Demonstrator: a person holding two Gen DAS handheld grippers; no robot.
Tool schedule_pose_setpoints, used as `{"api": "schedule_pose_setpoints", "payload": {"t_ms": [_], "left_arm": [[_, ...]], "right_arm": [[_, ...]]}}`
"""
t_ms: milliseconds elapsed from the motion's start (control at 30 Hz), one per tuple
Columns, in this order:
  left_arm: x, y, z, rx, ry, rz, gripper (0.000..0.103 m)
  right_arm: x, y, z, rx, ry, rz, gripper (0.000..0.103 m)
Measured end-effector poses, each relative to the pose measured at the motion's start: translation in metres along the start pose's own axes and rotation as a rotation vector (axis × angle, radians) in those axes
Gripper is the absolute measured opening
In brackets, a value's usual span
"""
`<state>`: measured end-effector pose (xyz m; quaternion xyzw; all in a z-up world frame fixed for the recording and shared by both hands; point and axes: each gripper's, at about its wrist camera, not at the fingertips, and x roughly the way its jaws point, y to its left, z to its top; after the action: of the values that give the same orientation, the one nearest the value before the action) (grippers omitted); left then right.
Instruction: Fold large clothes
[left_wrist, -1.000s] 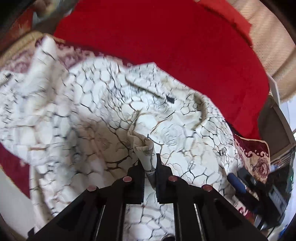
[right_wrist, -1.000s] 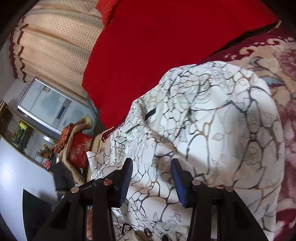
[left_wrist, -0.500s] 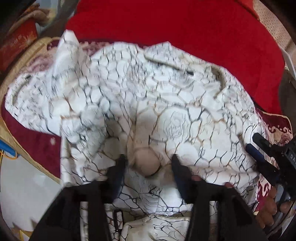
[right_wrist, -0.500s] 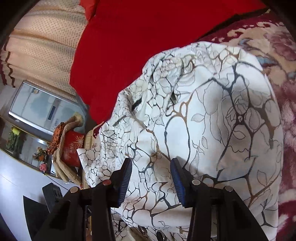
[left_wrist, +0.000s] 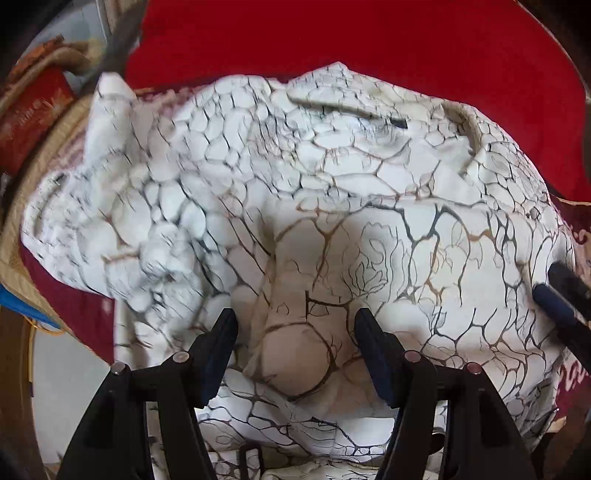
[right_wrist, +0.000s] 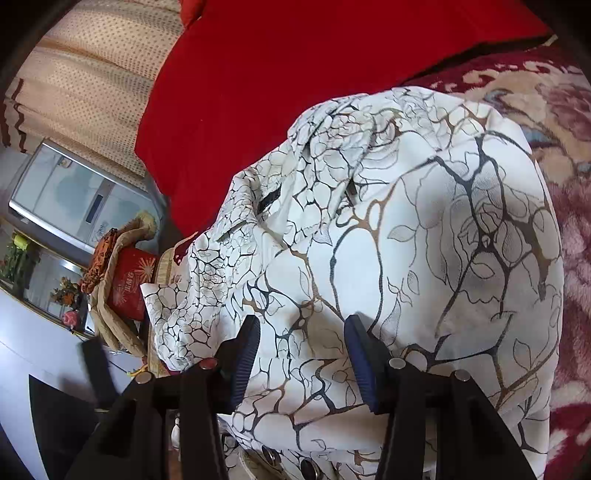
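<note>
Left wrist: close above the patterned garment (left_wrist: 332, 206), looking steeply down.
Right wrist: close, shallower tilt, room at frame left.
Shared: garment, red blanket (right_wrist: 295, 74).

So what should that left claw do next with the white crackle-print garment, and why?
Probably lift the left gripper clear. Its jaws have just been opening and no longer press the bunched fold of the white crackle-print garment between them, so that fold looks released.

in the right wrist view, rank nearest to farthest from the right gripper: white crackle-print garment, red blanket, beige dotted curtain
1. white crackle-print garment, directly under the right gripper, between its fingers
2. red blanket, behind the garment
3. beige dotted curtain, far upper left
</note>
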<state>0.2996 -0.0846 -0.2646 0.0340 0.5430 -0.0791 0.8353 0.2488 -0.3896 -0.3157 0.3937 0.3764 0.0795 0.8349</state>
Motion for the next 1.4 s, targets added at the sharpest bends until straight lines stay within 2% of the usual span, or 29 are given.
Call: {"api": "schedule_pose_setpoints", "payload": {"t_ms": [100,267,400,467,567,667,733,833,900,1100,1167,1233,1300,1400], "left_arm": [[-0.013,0.012,0.001,-0.017,-0.033,-0.034,0.066],[-0.063,0.035,0.002,-0.003,-0.196,-0.061,0.067],[-0.099,0.087,0.001,-0.091,-0.324,-0.028,0.081],[-0.104,0.119,0.003,-0.163,-0.36,0.006,0.082],[-0.103,0.185,0.002,-0.314,-0.353,0.055,0.085],[-0.092,0.249,-0.003,-0.485,-0.352,0.072,0.085],[-0.077,0.289,-0.008,-0.601,-0.349,0.041,0.085],[-0.051,0.33,-0.016,-0.712,-0.345,-0.066,0.085],[-0.035,0.349,-0.017,-0.763,-0.349,-0.116,0.084],[-0.003,0.378,-0.003,-0.83,-0.405,-0.246,0.083],[0.003,0.386,0.001,-0.849,-0.411,-0.242,0.076],[0.015,0.395,0.005,-0.871,-0.399,-0.245,0.063],[0.027,0.401,0.007,-0.895,-0.372,-0.248,0.059],[0.03,0.403,0.009,-0.911,-0.362,-0.244,0.059]], "right_arm": [[-0.005,0.002,0.0,0.0,-0.022,0.021,0.054],[-0.003,0.021,-0.004,-0.062,-0.039,0.007,0.056],[0.01,0.032,-0.01,-0.1,-0.007,0.0,0.056],[0.013,0.033,-0.012,-0.11,-0.007,-0.009,0.057],[0.013,0.033,-0.012,-0.117,-0.013,-0.012,0.057],[0.012,0.033,-0.014,-0.116,-0.021,-0.008,0.057],[0.012,0.033,-0.014,-0.121,-0.022,-0.01,0.057],[0.016,0.035,-0.014,-0.13,-0.025,-0.015,0.057],[0.018,0.035,-0.014,-0.135,-0.024,-0.018,0.057],[0.026,0.04,-0.016,-0.175,-0.034,-0.046,0.056],[0.029,0.042,-0.017,-0.193,-0.041,-0.06,0.056],[0.031,0.044,-0.018,-0.217,-0.05,-0.076,0.056],[0.032,0.046,-0.019,-0.235,-0.056,-0.087,0.056],[0.035,0.049,-0.02,-0.254,-0.068,-0.1,0.057]]}}
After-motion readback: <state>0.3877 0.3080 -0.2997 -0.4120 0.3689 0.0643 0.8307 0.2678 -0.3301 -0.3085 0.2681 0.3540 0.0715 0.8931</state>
